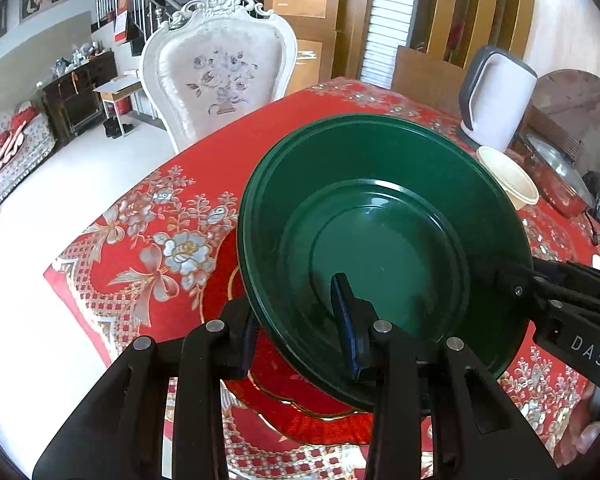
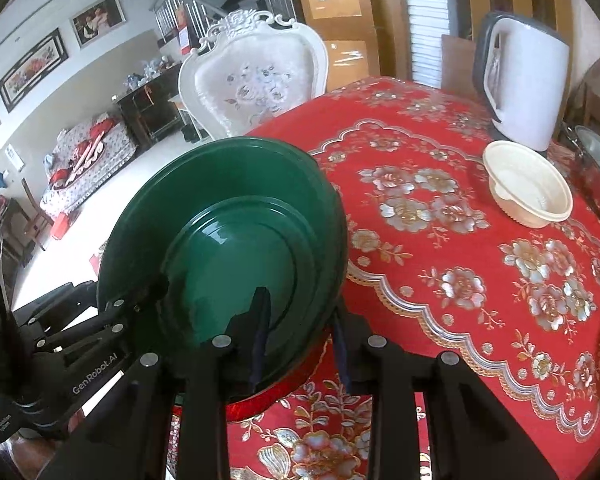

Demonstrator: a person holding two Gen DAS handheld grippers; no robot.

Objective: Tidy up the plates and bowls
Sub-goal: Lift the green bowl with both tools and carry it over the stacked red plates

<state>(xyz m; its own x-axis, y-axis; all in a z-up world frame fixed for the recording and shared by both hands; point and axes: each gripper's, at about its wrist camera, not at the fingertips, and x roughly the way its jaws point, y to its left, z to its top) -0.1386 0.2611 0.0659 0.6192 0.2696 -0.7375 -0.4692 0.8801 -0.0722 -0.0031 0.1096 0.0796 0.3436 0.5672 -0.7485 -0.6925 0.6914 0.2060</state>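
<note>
Left wrist view. The green bowl (image 1: 384,248) is up off the counter (image 1: 204,168), tilted, its mouth toward the camera. It looks like more than one nested together, going by the doubled rim lines, though I can't count them. The left hand-held gripper (image 1: 300,332) is clamped on the near-left rim, one finger (image 1: 346,320) inside the wall, the other outside and underneath. The right hand-held gripper (image 1: 512,284) comes in from the side and bites the opposite rim. Below the bowl lies a red plate (image 1: 284,396) with a gilt scalloped edge, flat on the cloth. A cream bowl (image 1: 508,178) and a white kettle (image 1: 496,100) stand further back, well apart from the lift.

Right wrist view. Same green bowl (image 2: 228,248), now seen from its other side. The right hand-held gripper (image 2: 300,340) straddles the near rim; the inner finger (image 2: 260,320) lies against the wall, and I judge the pads pinch it. The left hand-held gripper (image 2: 140,300) holds the far-left rim. Cream bowl (image 2: 528,184) sits empty beside the kettle (image 2: 524,84).

Handling, my reading: glossy, hard, thin-walled, probably light plastic or enamel. Stiff enough to carry by the rim, but slick, so a pinch may slide. Two opposite rim grips suit it. The nested pieces could shift if tipped further.
</note>
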